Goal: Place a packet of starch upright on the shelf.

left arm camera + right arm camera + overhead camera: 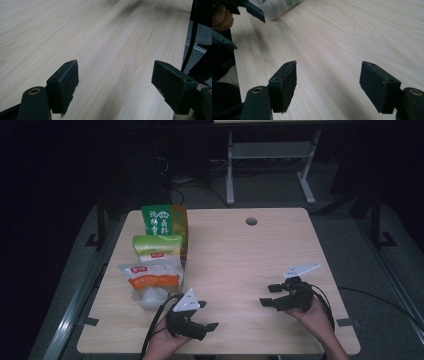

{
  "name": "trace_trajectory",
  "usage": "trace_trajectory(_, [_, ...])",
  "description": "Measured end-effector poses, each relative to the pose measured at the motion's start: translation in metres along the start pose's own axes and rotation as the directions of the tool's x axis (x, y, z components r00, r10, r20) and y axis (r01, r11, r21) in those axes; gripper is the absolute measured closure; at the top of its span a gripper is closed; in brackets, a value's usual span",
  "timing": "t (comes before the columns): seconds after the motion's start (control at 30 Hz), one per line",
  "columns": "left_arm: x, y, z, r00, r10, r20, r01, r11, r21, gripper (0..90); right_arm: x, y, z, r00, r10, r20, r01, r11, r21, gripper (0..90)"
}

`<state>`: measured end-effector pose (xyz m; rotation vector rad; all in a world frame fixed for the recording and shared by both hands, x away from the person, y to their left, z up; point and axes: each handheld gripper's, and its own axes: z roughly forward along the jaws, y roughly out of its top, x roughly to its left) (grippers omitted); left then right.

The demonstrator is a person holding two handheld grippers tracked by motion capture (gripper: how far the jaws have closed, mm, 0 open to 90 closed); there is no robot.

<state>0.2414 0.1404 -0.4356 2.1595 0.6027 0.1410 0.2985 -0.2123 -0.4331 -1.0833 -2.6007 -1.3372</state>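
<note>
Right now both my tongs are spread wide with nothing between their pads: my left gripper (209, 315) hovers low over the near edge of the wooden table (250, 255), and my right gripper (269, 295) hangs over the right side, its tips pointing leftward across the bare wood. The nearest thing to my left gripper is the clear bag with the orange label (151, 284), lying just beside it at the left of the table. Behind that bag stand a pale green pouch (157, 247) and a dark green packet (164, 220), one after the other toward the far edge, well apart from my right gripper.
</note>
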Motion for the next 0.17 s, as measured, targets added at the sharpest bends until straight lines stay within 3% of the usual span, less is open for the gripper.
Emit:
trace_trajectory(0.07, [0.0003,-0.0001,0.0,1.0,0.002,-0.001,-0.002,1.0,0.002,21.2,0.004,-0.0033,-0.0002,0.9996,-0.018,0.021,0.018,1.0,-0.002,28.6])
trace_trajectory(0.17, [0.0023,0.0005,-0.0003,1.0,-0.006,-0.001,0.006,1.0,-0.003,20.7,0.0082,-0.0098,-0.0013,0.9982,-0.03,0.053,0.032,0.998,-0.046,28.4])
